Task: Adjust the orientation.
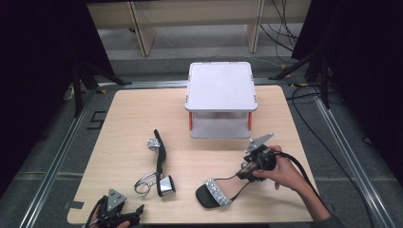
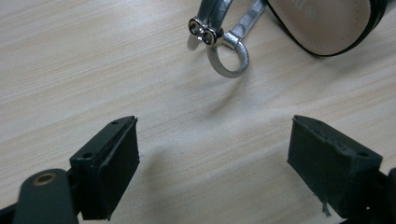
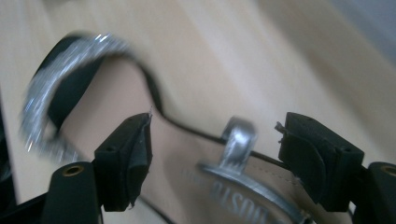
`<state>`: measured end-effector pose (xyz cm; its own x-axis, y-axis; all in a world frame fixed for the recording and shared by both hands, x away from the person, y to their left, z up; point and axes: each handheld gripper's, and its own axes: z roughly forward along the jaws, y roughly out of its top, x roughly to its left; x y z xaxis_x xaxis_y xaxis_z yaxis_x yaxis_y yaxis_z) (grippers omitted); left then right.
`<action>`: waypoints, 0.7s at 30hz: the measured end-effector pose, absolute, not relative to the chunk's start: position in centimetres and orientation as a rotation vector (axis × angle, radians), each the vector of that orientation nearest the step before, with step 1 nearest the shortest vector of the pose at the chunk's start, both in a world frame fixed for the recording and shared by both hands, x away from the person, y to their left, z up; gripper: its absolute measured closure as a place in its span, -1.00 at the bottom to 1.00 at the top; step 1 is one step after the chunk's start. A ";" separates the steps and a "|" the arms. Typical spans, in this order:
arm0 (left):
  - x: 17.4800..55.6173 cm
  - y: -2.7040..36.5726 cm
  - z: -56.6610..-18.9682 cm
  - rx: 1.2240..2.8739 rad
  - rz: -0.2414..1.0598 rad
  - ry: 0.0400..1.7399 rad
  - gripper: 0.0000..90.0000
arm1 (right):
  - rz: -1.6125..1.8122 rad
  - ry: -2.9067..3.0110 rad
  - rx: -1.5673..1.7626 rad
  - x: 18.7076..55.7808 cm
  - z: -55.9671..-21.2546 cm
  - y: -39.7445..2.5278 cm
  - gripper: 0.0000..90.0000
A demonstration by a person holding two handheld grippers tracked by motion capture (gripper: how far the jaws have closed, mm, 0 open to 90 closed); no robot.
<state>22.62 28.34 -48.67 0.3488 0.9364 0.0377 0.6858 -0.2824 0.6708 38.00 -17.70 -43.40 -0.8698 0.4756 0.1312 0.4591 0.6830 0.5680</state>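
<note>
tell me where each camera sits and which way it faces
High view: fixed above the person's side, looking forward and down on the table with a white stand and two sandals; the right hand, right gripper and left gripper show.
Left gripper view: rides the left gripper, looking down at bare wood; its open jaws show, the left sandal and its silver strap beyond.
Right gripper view: rides the right gripper, open jaws either side of the right sandal.
Shared: each gripper view's sandal shows in the high view, left sandal and right sandal.
</note>
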 end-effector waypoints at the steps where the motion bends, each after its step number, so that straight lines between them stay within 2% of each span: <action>1: 22.7 28.3 -48.7 2.068 0.590 1.408 -0.65 | 0.962 2.849 0.812 37.2 -43.4 -18.3 -0.43; 5: 22.6 28.2 -48.7 2.042 0.575 1.407 -0.65 | 0.980 2.850 0.793 35.4 -43.2 -19.6 -0.39; 10: 22.7 28.4 -48.7 2.067 0.596 1.416 -0.65 | 0.919 2.869 0.554 35.7 -43.5 -17.3 -0.51; 12: 22.7 28.3 -48.7 2.037 0.576 1.411 -0.65 | 0.857 2.918 0.510 35.6 -43.8 -16.4 -0.61; 15: 22.7 28.3 -48.7 2.038 0.578 1.408 -0.65 | 0.775 2.931 0.461 35.3 -44.2 -16.1 -0.67; 21: 22.6 28.4 -48.6 2.058 0.575 1.405 -0.65 | 0.641 2.932 0.305 34.5 -44.4 -16.3 -0.60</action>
<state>22.64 28.37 -48.65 0.3537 0.9349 0.0286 0.6868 -0.2803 0.6706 34.52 -16.32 -44.43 -0.9718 0.2225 -0.0785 0.1695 0.8897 0.4238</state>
